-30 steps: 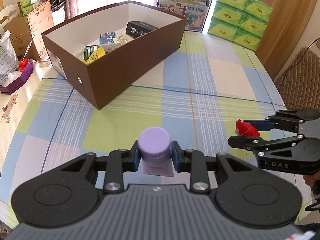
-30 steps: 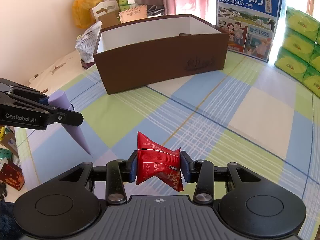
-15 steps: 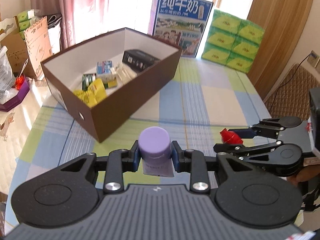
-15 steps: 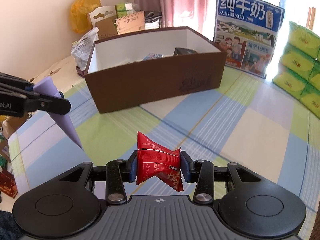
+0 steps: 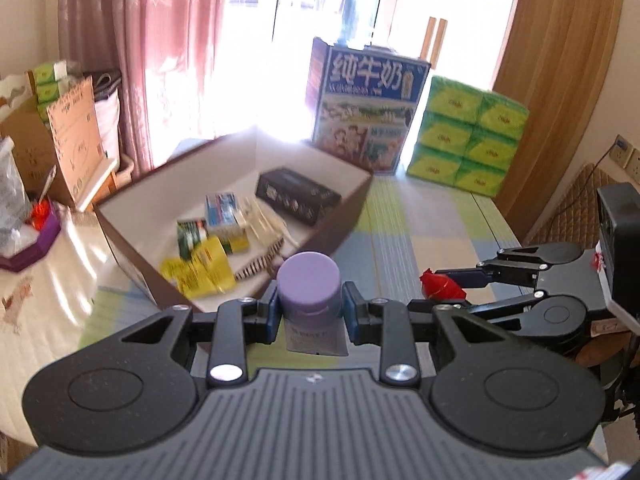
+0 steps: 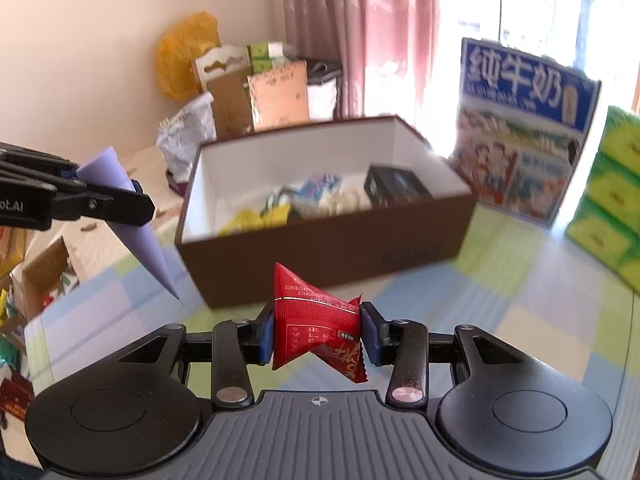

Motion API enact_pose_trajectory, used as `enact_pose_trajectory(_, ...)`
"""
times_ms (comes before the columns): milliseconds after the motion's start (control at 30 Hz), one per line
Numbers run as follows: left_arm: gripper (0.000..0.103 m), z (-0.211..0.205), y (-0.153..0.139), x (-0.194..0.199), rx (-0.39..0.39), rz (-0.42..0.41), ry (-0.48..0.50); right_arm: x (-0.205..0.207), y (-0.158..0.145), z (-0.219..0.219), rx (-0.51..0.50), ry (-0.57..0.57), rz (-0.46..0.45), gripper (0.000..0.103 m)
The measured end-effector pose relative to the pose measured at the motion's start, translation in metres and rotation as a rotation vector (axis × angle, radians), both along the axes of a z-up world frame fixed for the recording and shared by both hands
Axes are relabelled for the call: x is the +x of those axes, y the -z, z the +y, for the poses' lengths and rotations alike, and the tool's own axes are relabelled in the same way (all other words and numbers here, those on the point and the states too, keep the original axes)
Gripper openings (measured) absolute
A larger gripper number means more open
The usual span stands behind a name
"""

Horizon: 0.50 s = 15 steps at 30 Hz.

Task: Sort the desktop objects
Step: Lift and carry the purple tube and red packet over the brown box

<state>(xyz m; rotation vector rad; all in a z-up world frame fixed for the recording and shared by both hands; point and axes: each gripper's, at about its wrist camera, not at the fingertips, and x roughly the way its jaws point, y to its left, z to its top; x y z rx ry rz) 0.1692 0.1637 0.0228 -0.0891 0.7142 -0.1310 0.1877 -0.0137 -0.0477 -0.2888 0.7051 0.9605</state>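
the left gripper (image 5: 308, 316) was clamped on a soft lilac plastic tube with a round flat cap (image 5: 309, 289), its blue pads pressing just below the cap. the right gripper (image 6: 317, 334) was pinched on a crinkled red foil snack packet (image 6: 316, 326), squeezing its middle so the ends flared. both were held off the checked blue, green and lilac tablecloth (image 6: 532, 320), short of the open brown cardboard box with a white inside (image 6: 320, 248).

going by the right wrist view, the tube's long axis ran steeply: cap end up and toward the box, the flat tapered tail (image 6: 160, 264) hanging down toward the cloth. the packet's long axis ran roughly from the gripper out toward the box, one corner sticking up, the other end drooping toward the camera.

the risks looked like these. the tube was gripped near its top, so most of its length hung free; if carried low over the near wall of the box, that tail could catch the rim and twist the tube out of the pads. the packet was slick foil held at a narrow waist, and a jolt might let it slide out. the two grippers sat close side by side, so heading for the same box at once could knock them together. the box already held a dark rectangular carton (image 5: 298, 198), a yellow sachet (image 5: 200, 276) and other small packs, so a dropped item might land on these and sit crooked.
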Motion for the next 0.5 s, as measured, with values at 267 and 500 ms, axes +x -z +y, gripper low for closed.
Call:
enact_pose_trajectory(267, 0.026, 0.033, -0.024, 0.031, 0.046, -0.076, -0.026, 0.023, -0.027, 0.046, 0.047, -0.050, -0.073, 0.040)
enact_pose_trajectory(500, 0.026, 0.065, -0.017, 0.077, 0.107, -0.044, -0.049, 0.049, -0.036, 0.099, 0.062, -0.089, -0.115, 0.040)
